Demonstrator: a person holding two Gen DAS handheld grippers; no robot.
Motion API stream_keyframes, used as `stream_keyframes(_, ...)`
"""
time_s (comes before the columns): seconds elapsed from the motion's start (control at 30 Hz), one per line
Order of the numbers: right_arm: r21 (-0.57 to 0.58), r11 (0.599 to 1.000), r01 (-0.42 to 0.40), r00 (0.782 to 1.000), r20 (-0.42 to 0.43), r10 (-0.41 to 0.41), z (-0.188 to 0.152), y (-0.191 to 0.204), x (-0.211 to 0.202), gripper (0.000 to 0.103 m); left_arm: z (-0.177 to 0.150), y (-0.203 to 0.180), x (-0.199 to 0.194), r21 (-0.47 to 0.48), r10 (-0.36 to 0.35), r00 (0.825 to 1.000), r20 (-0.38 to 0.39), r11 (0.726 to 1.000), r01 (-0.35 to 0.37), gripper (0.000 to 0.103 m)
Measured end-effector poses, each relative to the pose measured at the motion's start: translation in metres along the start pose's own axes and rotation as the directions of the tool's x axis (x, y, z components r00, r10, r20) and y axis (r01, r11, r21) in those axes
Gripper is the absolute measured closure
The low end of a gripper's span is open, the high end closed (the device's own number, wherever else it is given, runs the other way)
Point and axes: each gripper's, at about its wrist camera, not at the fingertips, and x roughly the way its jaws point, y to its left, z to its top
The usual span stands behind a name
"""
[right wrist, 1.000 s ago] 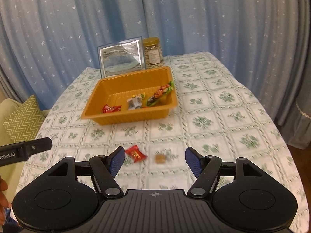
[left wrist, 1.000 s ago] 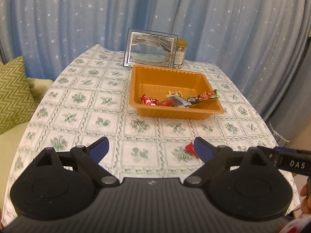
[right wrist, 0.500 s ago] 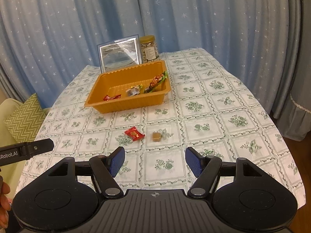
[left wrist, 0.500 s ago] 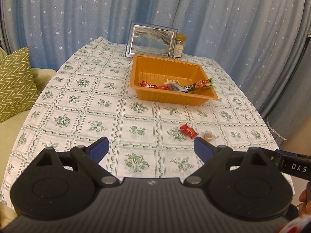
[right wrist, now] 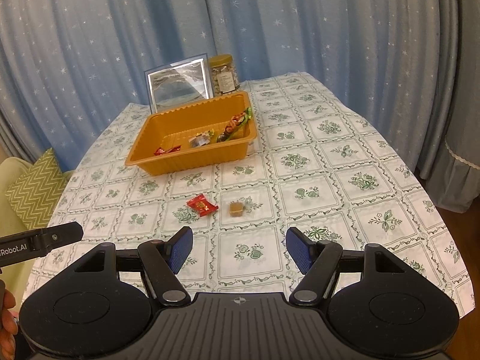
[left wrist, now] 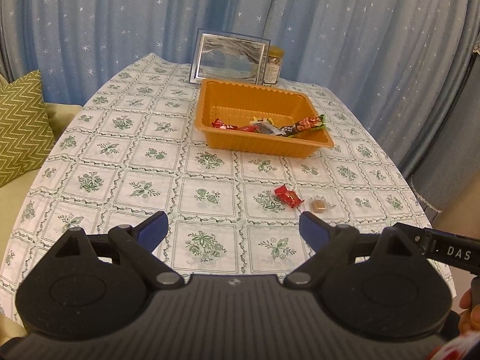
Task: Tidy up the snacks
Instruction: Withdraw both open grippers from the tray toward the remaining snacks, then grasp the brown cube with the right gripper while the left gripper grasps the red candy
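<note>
An orange tray (left wrist: 261, 145) (right wrist: 192, 162) sits mid-table and holds several wrapped snacks, among them a long bar (left wrist: 303, 125) (right wrist: 235, 124) leaning on its right rim. A red wrapped candy (left wrist: 287, 196) (right wrist: 202, 205) and a small brown caramel (left wrist: 318, 205) (right wrist: 236, 208) lie on the cloth in front of the tray. My left gripper (left wrist: 233, 232) is open and empty, held back above the near table edge. My right gripper (right wrist: 239, 249) is open and empty, just short of the two loose sweets.
A framed picture (left wrist: 229, 59) (right wrist: 179, 85) and a lidded jar (left wrist: 272, 65) (right wrist: 224, 75) stand behind the tray. The table has a floral cloth (left wrist: 126, 156). A green zigzag cushion (left wrist: 21, 126) lies left. Blue star curtains hang behind.
Both grippers have drawn back and up from the tray, so more of the table shows. The red candy and caramel lie in place. Both stay open.
</note>
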Motion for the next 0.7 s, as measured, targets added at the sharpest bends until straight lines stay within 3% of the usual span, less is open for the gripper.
stream_keyframes(0.47,-0.023,1.000,-0.002,1.000,-0.026,0.001,-0.002,-0.003,0.069,0.035,0.002,0.001,0.064,0.001,0.005,0.999,-0.042,1.000,-0.005,0.010)
stream_keyframes(0.53,-0.033,0.999,-0.008,0.999,-0.032,0.007,-0.001,-0.003,0.082,0.043,0.003,0.002,0.074,-0.004,0.003,0.999,-0.051,1.000,-0.003,0.010)
stream_keyframes(0.7,-0.058,0.998,-0.010,0.999,-0.046,0.007,0.001,0.000,0.116,0.049,0.004,0.005,0.096,-0.016,0.002,0.998,-0.069,1.000,-0.003,0.010)
